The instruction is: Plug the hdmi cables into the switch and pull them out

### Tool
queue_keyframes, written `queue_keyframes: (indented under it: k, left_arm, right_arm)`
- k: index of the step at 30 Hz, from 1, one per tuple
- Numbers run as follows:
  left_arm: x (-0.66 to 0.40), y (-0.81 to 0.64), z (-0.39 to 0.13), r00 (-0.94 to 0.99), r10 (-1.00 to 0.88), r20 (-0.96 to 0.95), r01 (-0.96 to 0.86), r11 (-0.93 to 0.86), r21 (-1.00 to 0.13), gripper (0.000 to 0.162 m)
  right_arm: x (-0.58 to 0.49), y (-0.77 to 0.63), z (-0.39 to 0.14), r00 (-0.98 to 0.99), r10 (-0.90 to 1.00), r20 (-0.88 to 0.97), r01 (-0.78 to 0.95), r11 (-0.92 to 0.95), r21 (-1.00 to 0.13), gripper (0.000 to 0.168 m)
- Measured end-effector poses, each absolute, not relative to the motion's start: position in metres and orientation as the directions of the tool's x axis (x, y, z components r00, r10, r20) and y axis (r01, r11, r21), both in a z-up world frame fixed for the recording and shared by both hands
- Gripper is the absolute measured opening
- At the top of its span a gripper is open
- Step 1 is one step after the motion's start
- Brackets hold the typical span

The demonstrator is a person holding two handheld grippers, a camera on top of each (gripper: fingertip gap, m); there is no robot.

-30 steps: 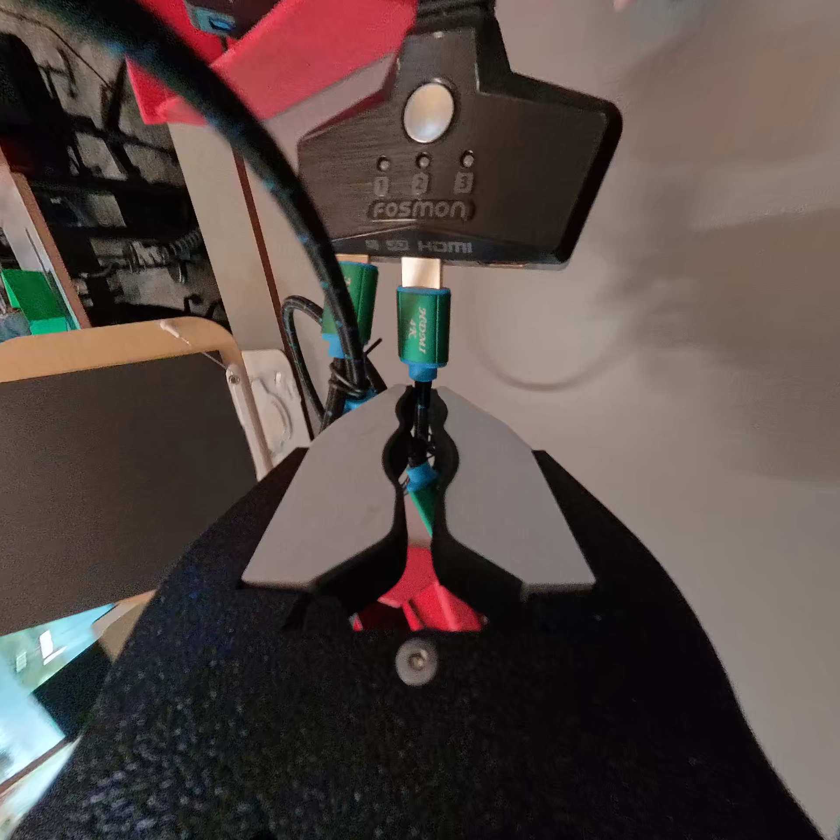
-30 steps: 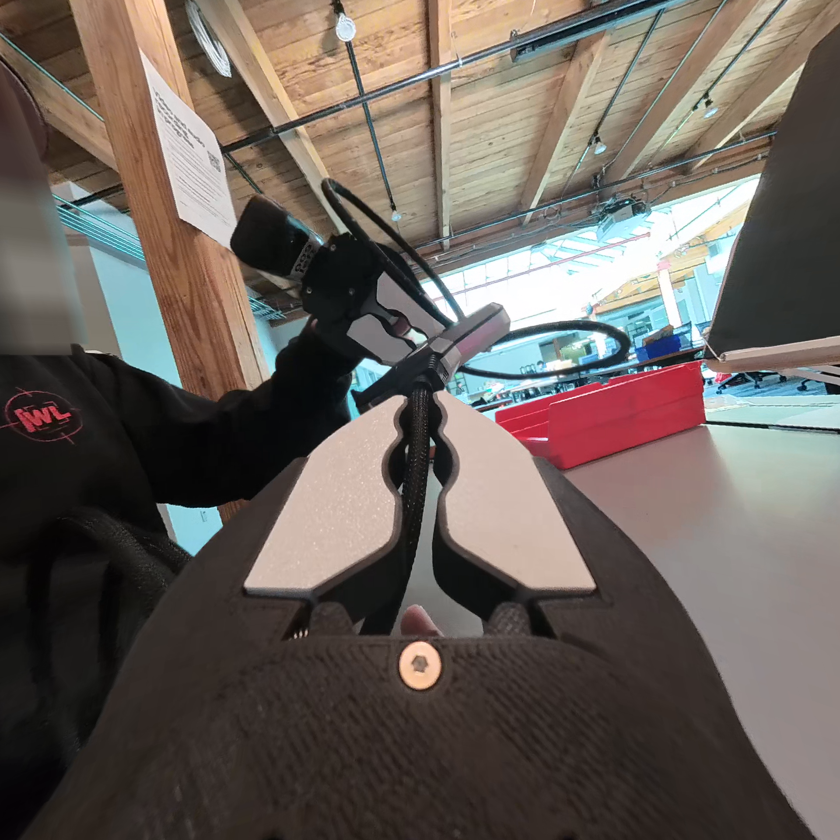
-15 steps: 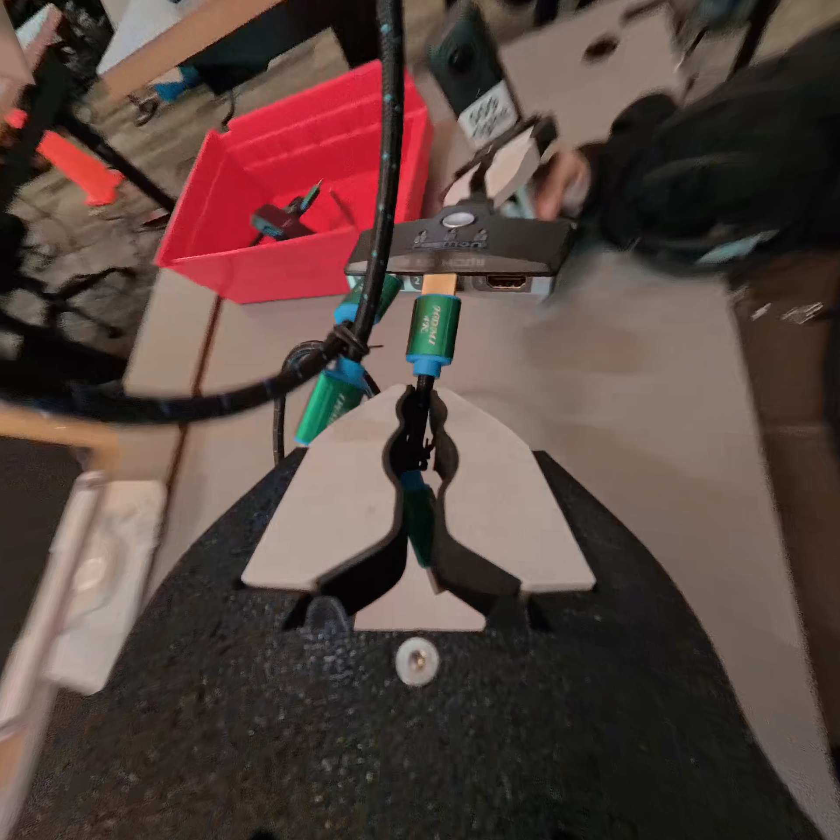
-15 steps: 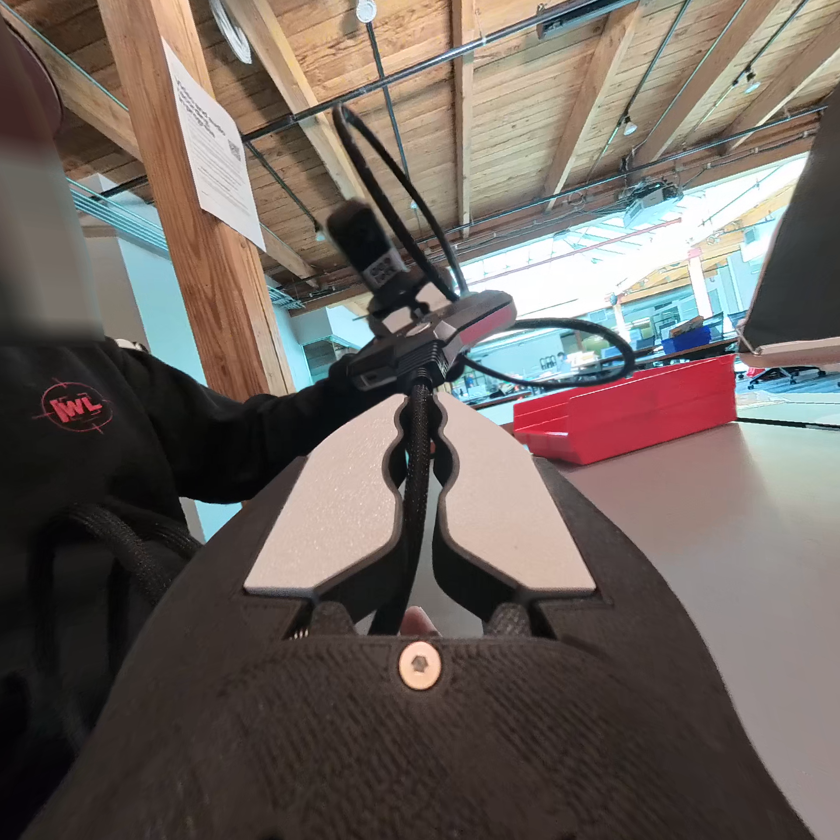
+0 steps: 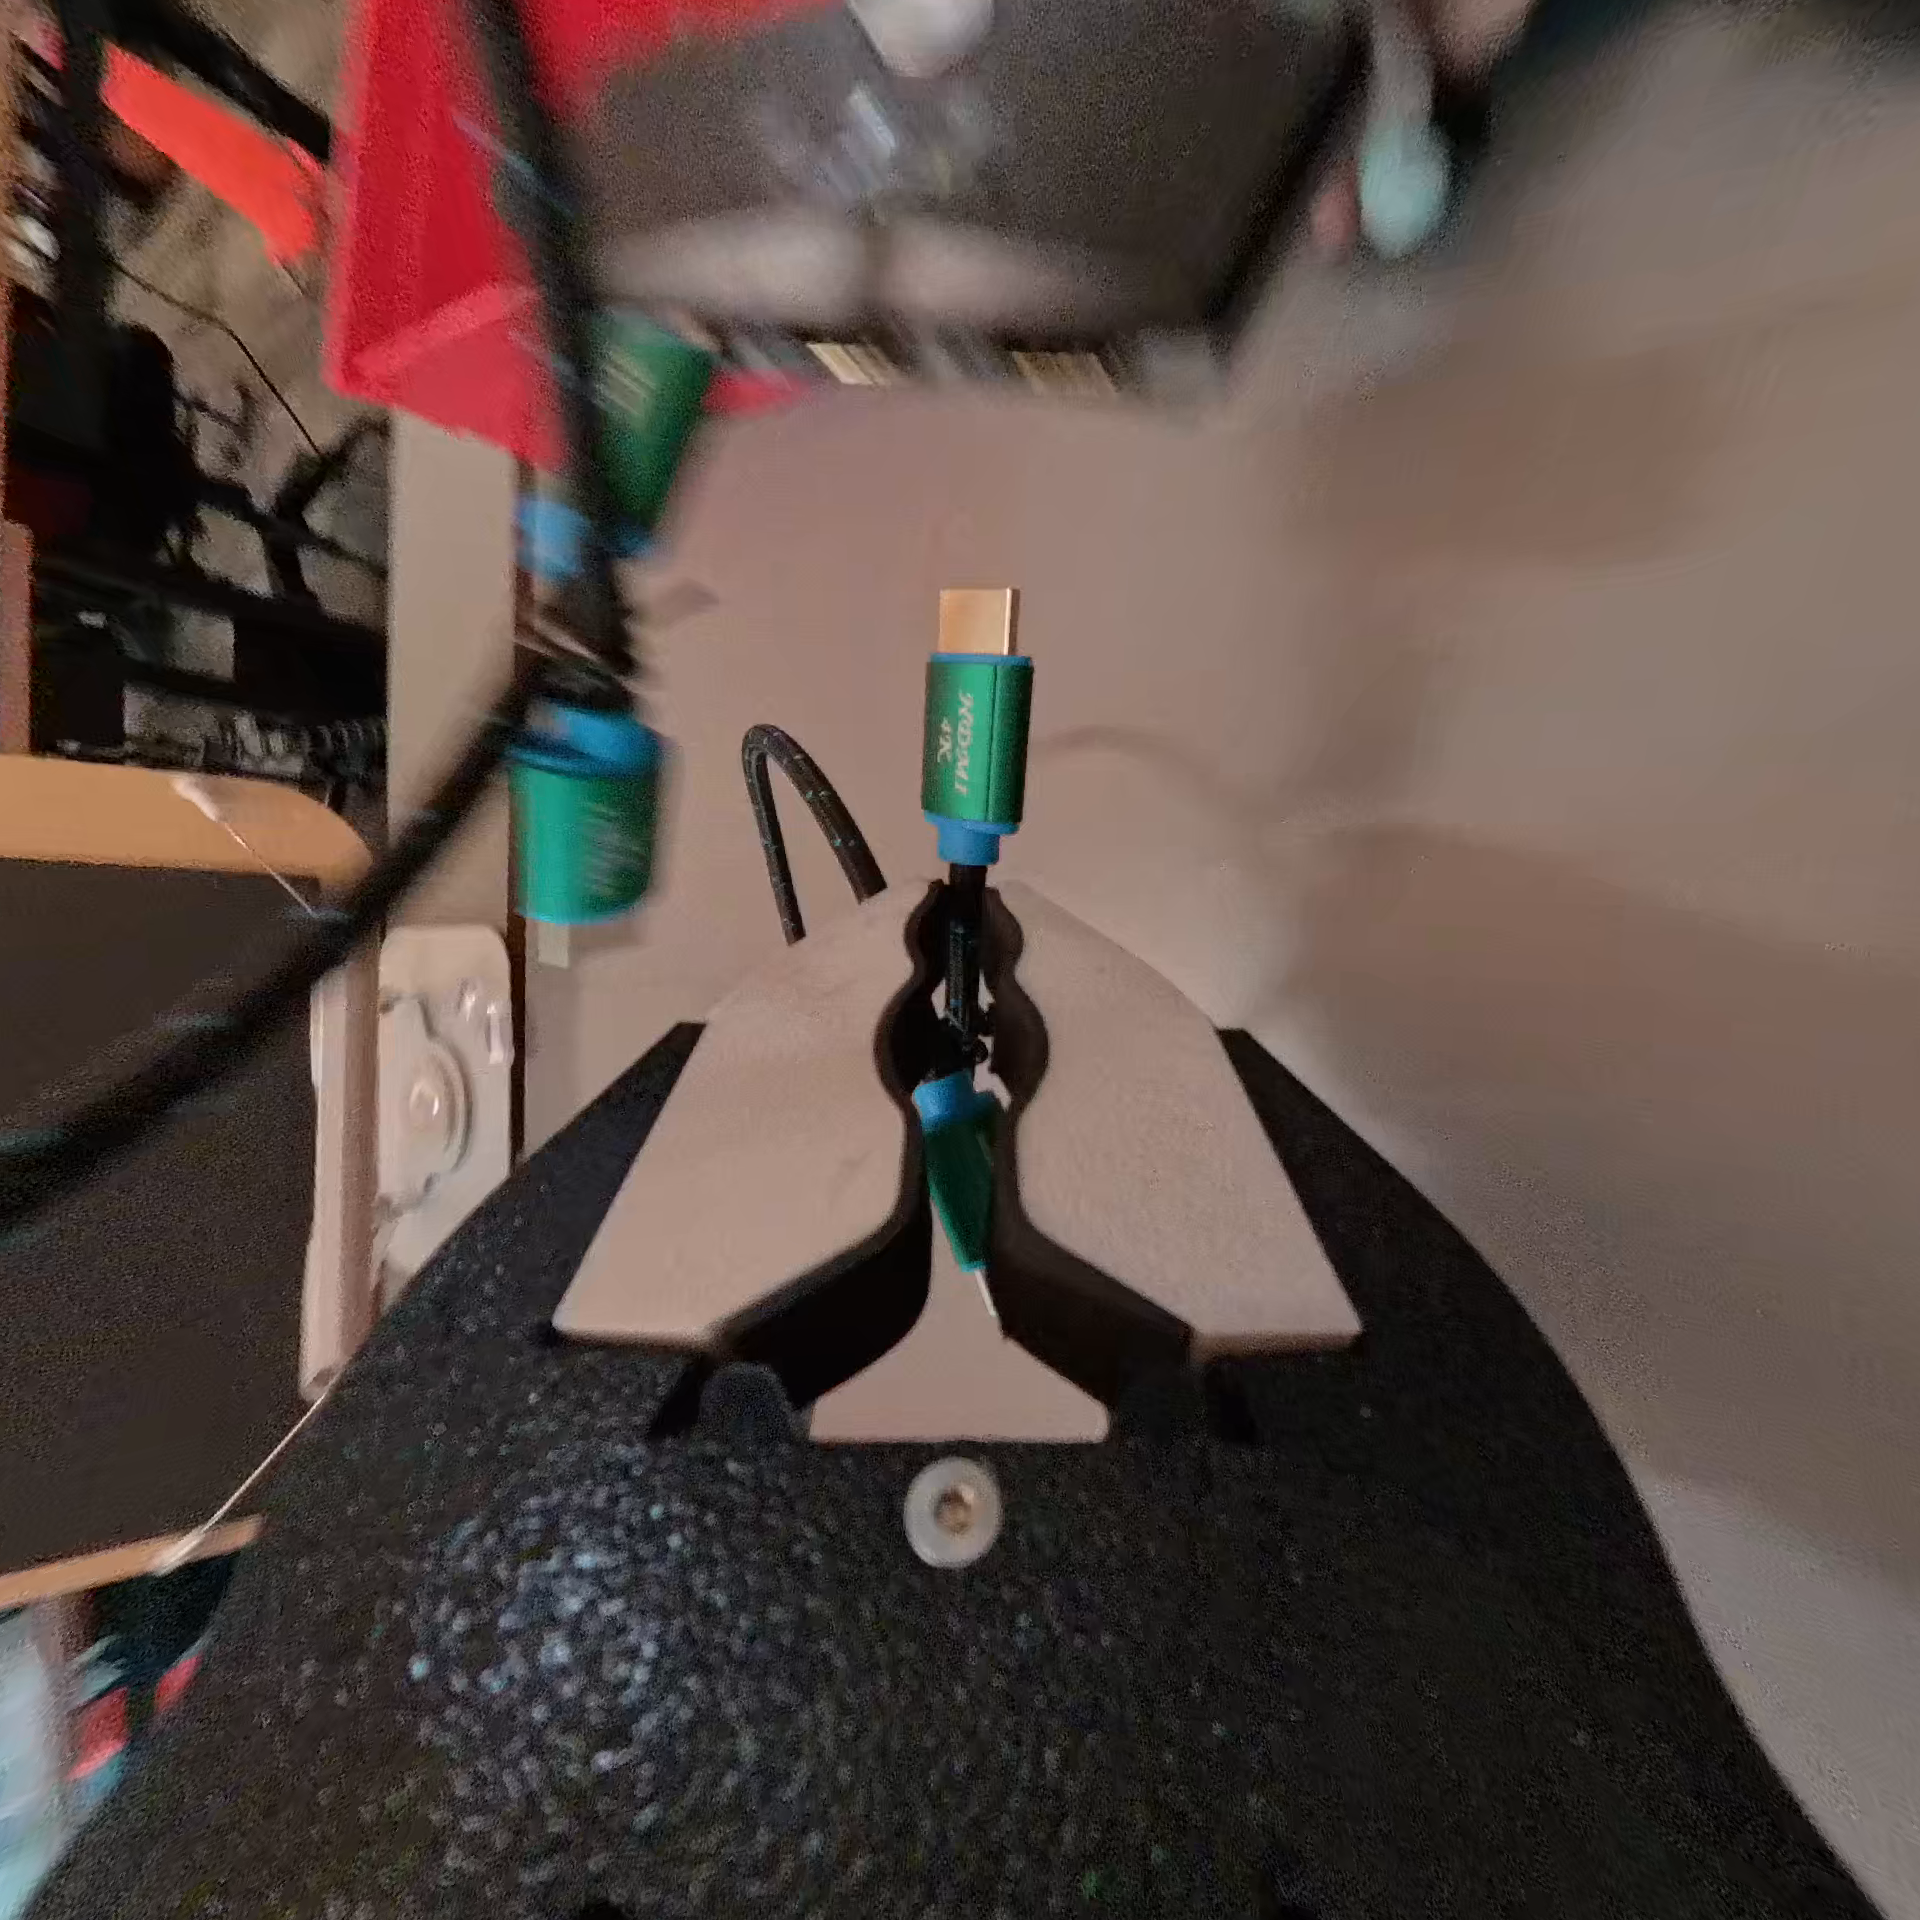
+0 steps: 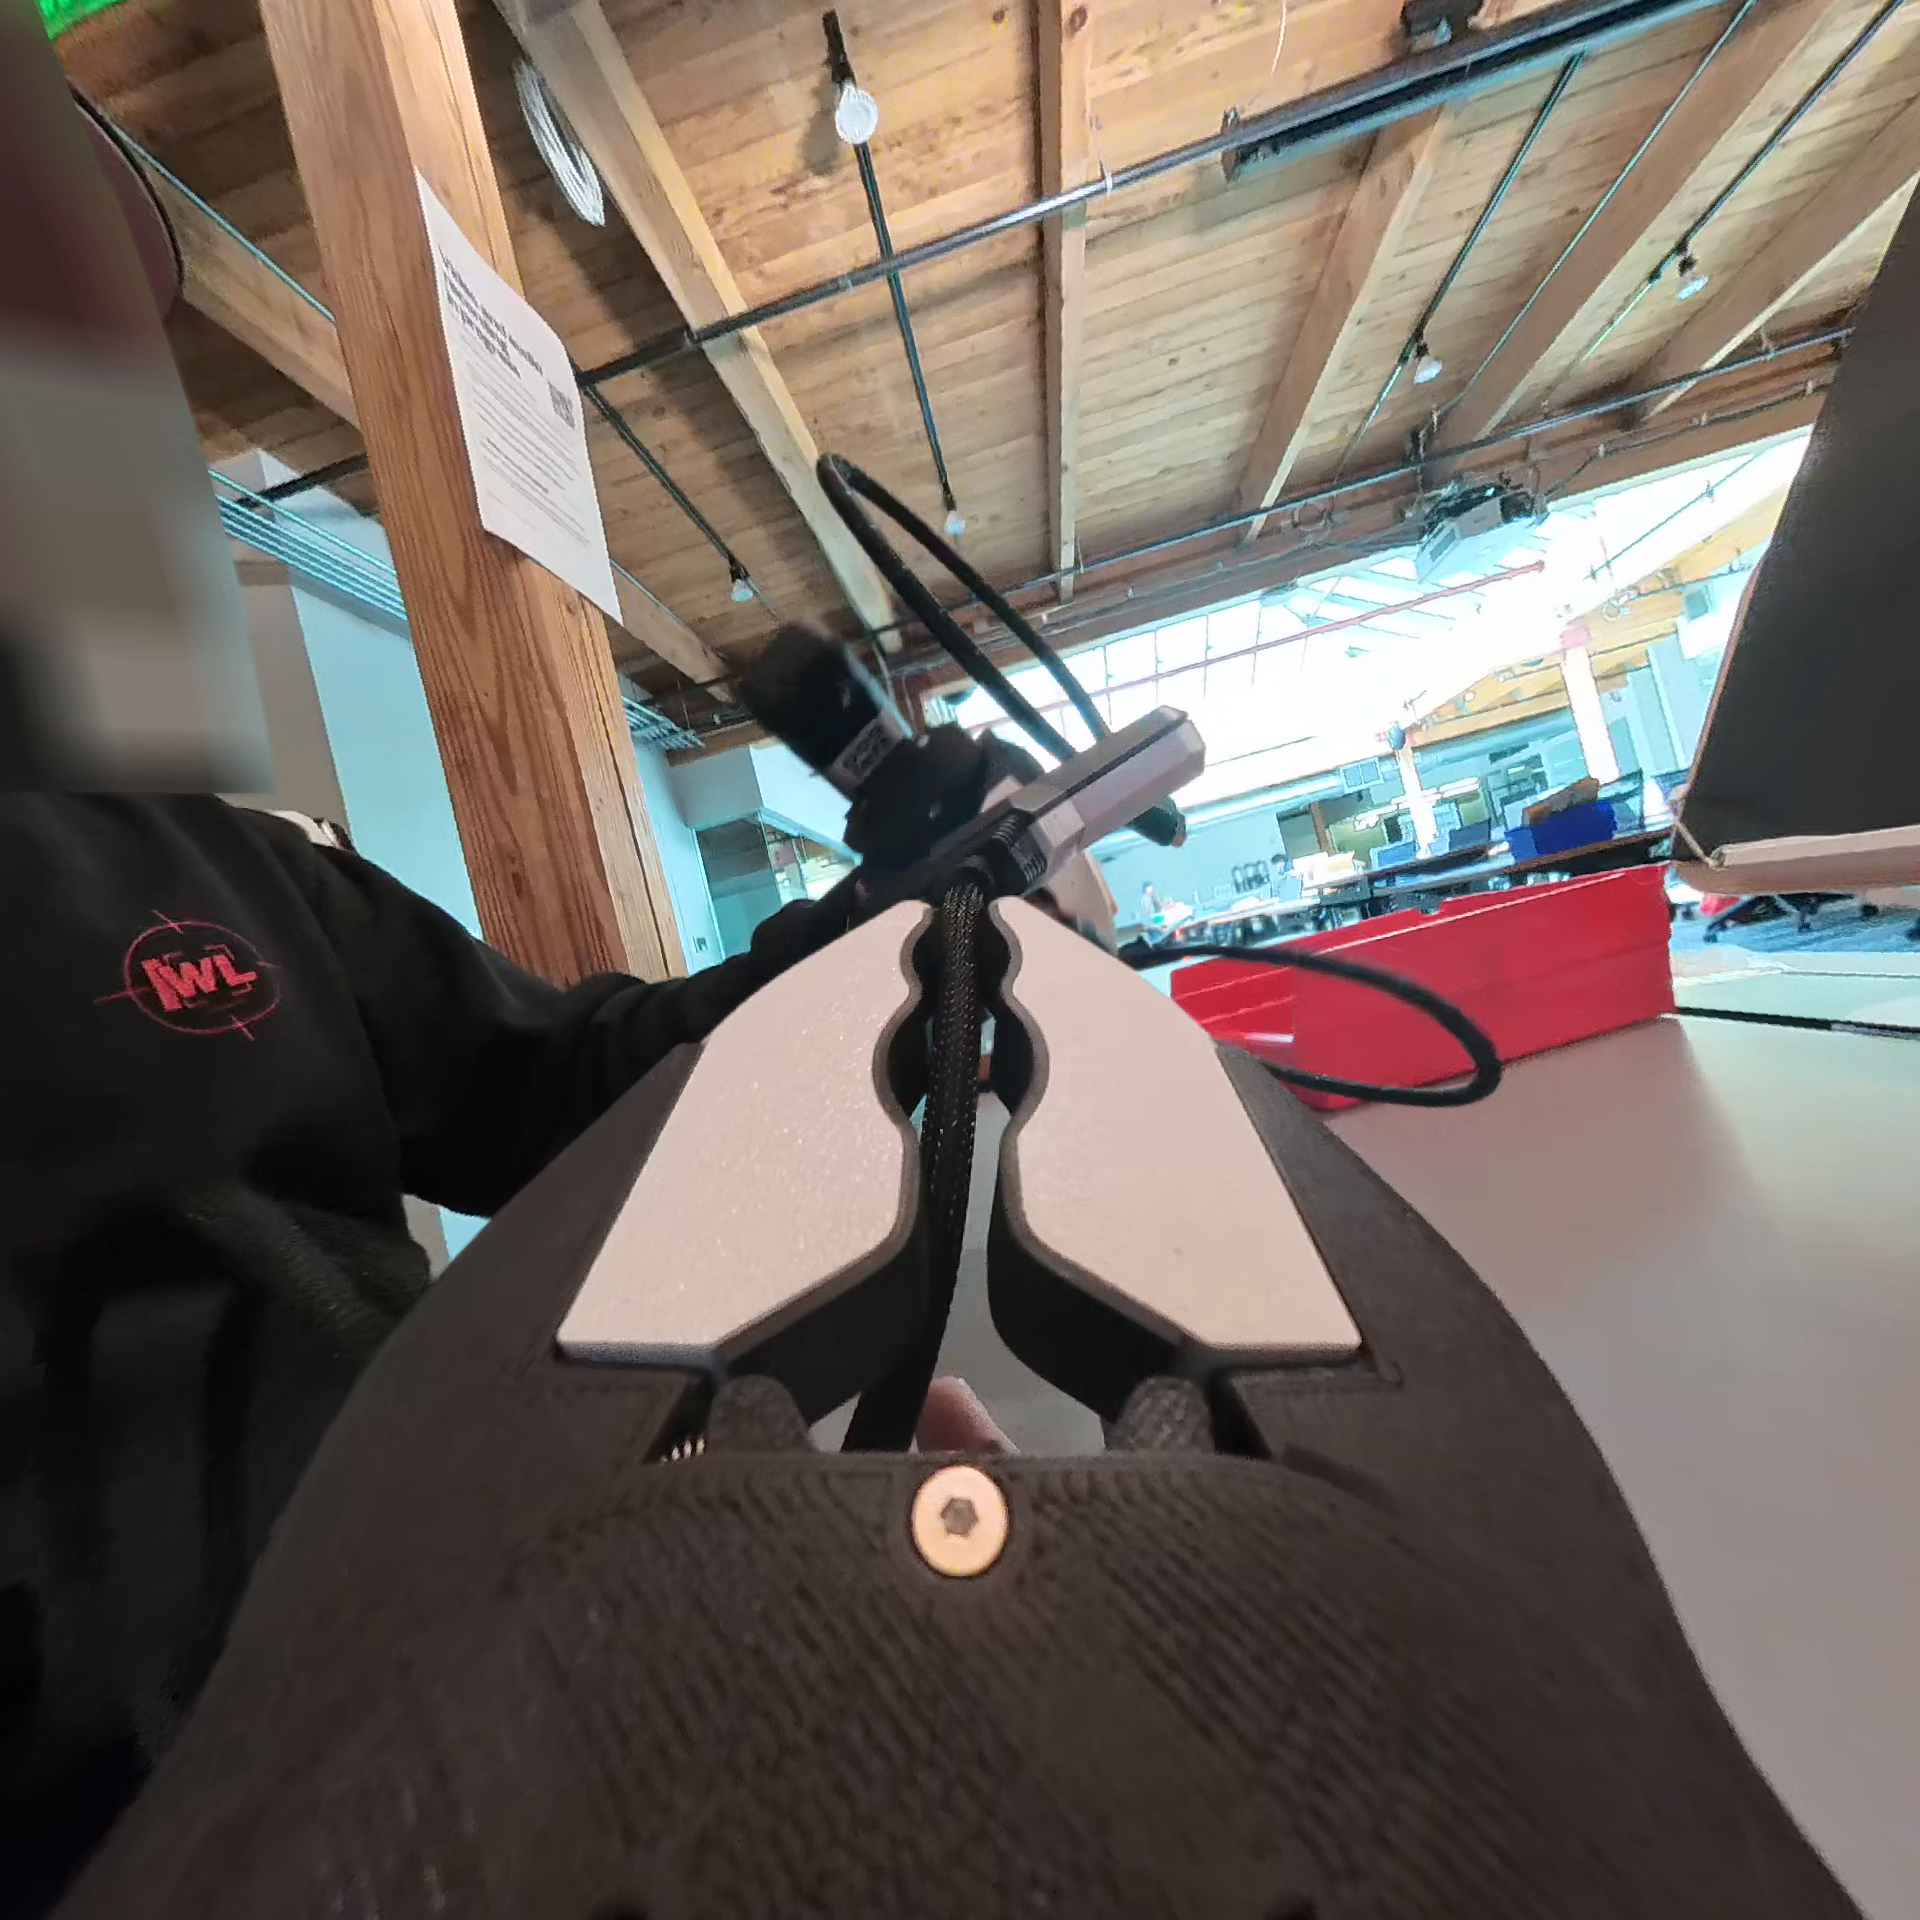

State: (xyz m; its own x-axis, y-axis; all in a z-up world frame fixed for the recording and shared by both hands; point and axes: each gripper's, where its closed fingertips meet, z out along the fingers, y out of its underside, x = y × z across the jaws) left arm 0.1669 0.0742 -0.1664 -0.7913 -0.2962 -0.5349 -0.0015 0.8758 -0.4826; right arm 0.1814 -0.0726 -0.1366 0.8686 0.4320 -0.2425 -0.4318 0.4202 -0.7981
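Observation:
In the left wrist view my left gripper (image 5: 961,894) is shut on the black braided cable just below a green HDMI plug (image 5: 977,748). The plug's gold tip is bare and stands clear of the switch (image 5: 935,208), which is a dark blur at the top. Another green plug (image 5: 644,416) sits at the switch's left port. A third green plug (image 5: 587,831) hangs loose at the left. In the right wrist view my right gripper (image 6: 956,914) is shut on the switch's own braided cable (image 6: 951,1060) and holds the switch (image 6: 1101,779) in the air. The left gripper (image 6: 831,717) shows behind it.
A red bin (image 6: 1455,966) stands on the pale table (image 6: 1662,1195) beyond the switch and also shows in the left wrist view (image 5: 436,260). A dark panel (image 6: 1839,623) stands at the right. A person's black sleeve (image 6: 416,1039) fills the left. Loose cable loops (image 6: 1403,1081) hang over the table.
The green plug in my left gripper has come out of the switch's middle port and now stands apart from it. The switch has lifted away upward in the left wrist view.

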Motion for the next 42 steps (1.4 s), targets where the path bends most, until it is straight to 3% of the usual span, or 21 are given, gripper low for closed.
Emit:
queue_keyframes:
  k: [3, 6, 9, 10, 12, 15, 18, 21, 25, 27, 28, 33, 35, 38, 42]
  left_arm:
    - [0.154, 0.091, -0.217, -0.854, -0.170, -0.491, -0.058, 0.970, -0.236, 0.005]
    - [0.141, 0.095, -0.261, -0.908, -0.161, -0.386, -0.097, 0.979, -0.182, 0.005]
    - [0.131, 0.085, -0.281, -0.937, -0.277, -0.214, -0.201, 0.926, -0.320, 0.006]
    - [0.133, 0.080, -0.280, -0.926, -0.329, -0.186, -0.238, 0.890, -0.389, 0.013]
    - [0.141, 0.061, -0.251, -0.890, -0.416, -0.187, -0.229, 0.762, -0.606, 0.022]
    - [0.137, 0.027, -0.165, -0.838, -0.523, -0.158, -0.073, 0.394, -0.916, 0.038]
    - [0.132, 0.016, -0.113, -0.796, -0.604, 0.043, -0.070, 0.021, -0.997, 0.068]
    - [0.136, 0.005, -0.113, -0.760, -0.552, 0.342, -0.281, -0.194, -0.940, 0.071]
    - [0.131, -0.017, -0.129, -0.732, -0.348, 0.586, -0.543, -0.222, -0.810, 0.059]
    - [0.135, -0.015, -0.127, -0.695, -0.320, 0.644, -0.579, -0.281, -0.765, 0.029]
    - [0.135, -0.013, -0.129, -0.691, -0.310, 0.653, -0.589, -0.283, -0.757, 0.024]
    - [0.139, -0.004, -0.132, -0.544, -0.155, 0.825, -0.714, -0.430, -0.552, 0.021]
    - [0.143, 0.000, -0.135, -0.475, -0.086, 0.876, -0.740, -0.500, -0.451, 0.020]
    - [0.147, 0.003, -0.140, -0.412, -0.019, 0.911, -0.753, -0.555, -0.352, 0.020]
    - [0.153, 0.010, -0.138, -0.406, -0.034, 0.913, -0.725, -0.596, -0.345, 0.020]
  right_arm:
    - [0.187, -0.076, -0.136, 0.877, 0.409, -0.251, -0.430, 0.435, -0.791, 0.007]
    - [0.185, -0.076, -0.137, 0.878, 0.412, -0.242, -0.421, 0.428, -0.799, 0.007]
    - [0.178, -0.075, -0.137, 0.862, 0.450, -0.234, -0.432, 0.407, -0.805, 0.007]
    - [0.177, -0.074, -0.137, 0.859, 0.456, -0.234, -0.434, 0.404, -0.805, 0.007]
    - [0.177, -0.074, -0.137, 0.852, 0.464, -0.244, -0.447, 0.399, -0.801, 0.007]
    - [0.177, -0.075, -0.136, 0.840, 0.482, -0.250, -0.466, 0.404, -0.787, 0.007]
    - [0.172, -0.077, -0.132, 0.834, 0.504, -0.224, -0.463, 0.420, -0.781, 0.007]
    - [0.166, -0.076, -0.130, 0.859, 0.483, -0.169, -0.404, 0.437, -0.803, 0.007]
    - [0.158, -0.070, -0.131, 0.896, 0.434, -0.097, -0.296, 0.417, -0.859, 0.007]
    - [0.155, -0.066, -0.131, 0.914, 0.402, -0.050, -0.227, 0.404, -0.886, 0.007]
    - [0.154, -0.066, -0.129, 0.917, 0.397, -0.034, -0.207, 0.402, -0.892, 0.007]
    - [0.161, -0.055, -0.127, 0.974, 0.198, 0.111, 0.021, 0.406, -0.914, 0.009]
    - [0.165, -0.053, -0.122, 0.979, 0.107, 0.174, 0.111, 0.436, -0.893, 0.021]
    - [0.161, -0.047, -0.123, 0.971, 0.126, 0.203, 0.135, 0.410, -0.902, 0.007]
    - [0.163, -0.043, -0.131, 0.973, 0.138, 0.187, 0.123, 0.379, -0.917, 0.013]
